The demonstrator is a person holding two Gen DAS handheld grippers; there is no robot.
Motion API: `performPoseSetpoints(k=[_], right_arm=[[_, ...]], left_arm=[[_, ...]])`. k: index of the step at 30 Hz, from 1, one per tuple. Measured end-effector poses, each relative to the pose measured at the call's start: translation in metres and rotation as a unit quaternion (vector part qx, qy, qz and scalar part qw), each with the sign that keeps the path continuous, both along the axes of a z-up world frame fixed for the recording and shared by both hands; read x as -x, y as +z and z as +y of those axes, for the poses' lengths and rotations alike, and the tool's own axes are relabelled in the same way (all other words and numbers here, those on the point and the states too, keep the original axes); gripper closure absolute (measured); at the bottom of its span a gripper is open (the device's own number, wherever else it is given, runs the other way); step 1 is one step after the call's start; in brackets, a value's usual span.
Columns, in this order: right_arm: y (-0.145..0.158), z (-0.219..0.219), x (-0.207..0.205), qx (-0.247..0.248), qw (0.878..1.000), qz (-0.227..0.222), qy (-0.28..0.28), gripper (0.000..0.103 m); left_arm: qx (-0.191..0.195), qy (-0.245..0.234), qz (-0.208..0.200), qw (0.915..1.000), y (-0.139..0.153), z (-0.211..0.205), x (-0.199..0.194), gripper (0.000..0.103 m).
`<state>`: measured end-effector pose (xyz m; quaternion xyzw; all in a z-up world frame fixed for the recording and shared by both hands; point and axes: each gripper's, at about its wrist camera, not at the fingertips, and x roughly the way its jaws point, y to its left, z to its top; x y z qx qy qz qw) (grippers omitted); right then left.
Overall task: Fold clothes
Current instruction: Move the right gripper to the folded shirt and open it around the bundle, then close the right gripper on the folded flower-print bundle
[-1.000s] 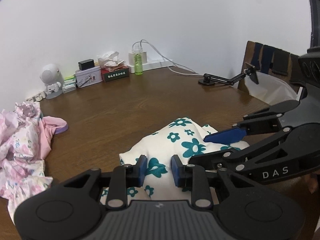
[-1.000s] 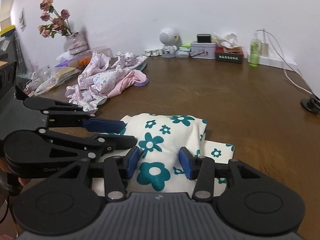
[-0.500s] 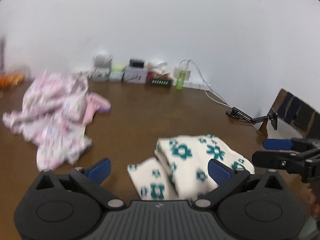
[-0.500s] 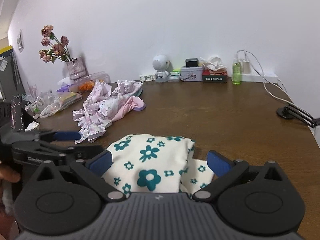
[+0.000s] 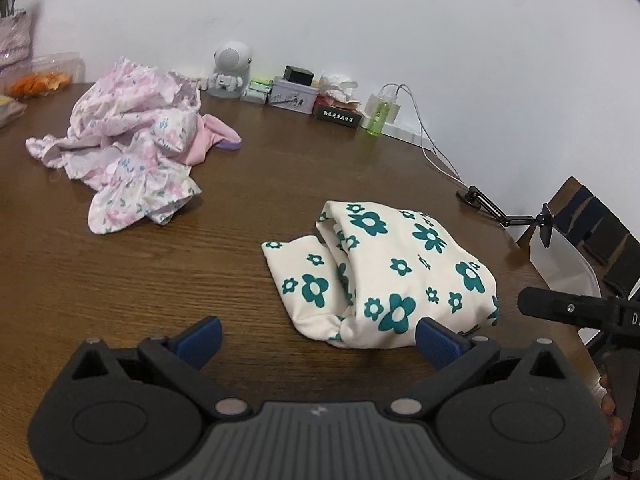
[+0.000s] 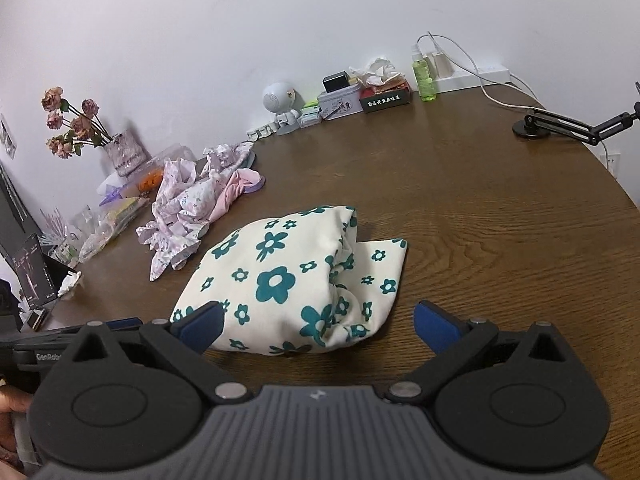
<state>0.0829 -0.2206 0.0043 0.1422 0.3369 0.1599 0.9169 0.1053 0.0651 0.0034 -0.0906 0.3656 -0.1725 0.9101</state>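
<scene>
The folded flowered cloth lies on the brown table near its front edge, free of the wide-spread left gripper and right gripper, bare wood between it and the crumpled pink clothes

Two wrist fisheyes angled down, close over the table, both sharing the folded floral garment

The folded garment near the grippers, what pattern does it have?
The folded garment is cream with teal flowers, seen best in the right wrist view.
</scene>
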Motion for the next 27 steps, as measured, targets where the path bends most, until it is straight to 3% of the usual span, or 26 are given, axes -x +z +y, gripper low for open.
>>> performPoseSetpoints(k=[8,15,20,27], right_arm=[[-0.006,0.002,-0.004,0.006,1.0,0.009,0.004,0.0],[-0.014,-0.006,-0.017,-0.009,1.0,0.023,0.001,0.0],[-0.023,-0.024,-0.046,-0.1,0.992,0.08,0.0,0.0],[-0.036,-0.024,-0.074,-0.118,0.988,0.103,-0.008,0.001]], left_arm=[[0.001,-0.003,-0.007,1.0,0.003,-0.004,0.001,0.0],[0.046,-0.017,0.034,0.9982,-0.005,-0.006,-0.021,0.001],[0.086,-0.012,0.083,0.9928,-0.015,-0.007,-0.047,0.01],[0.104,-0.028,0.095,0.9896,-0.021,-0.016,-0.073,0.011]])
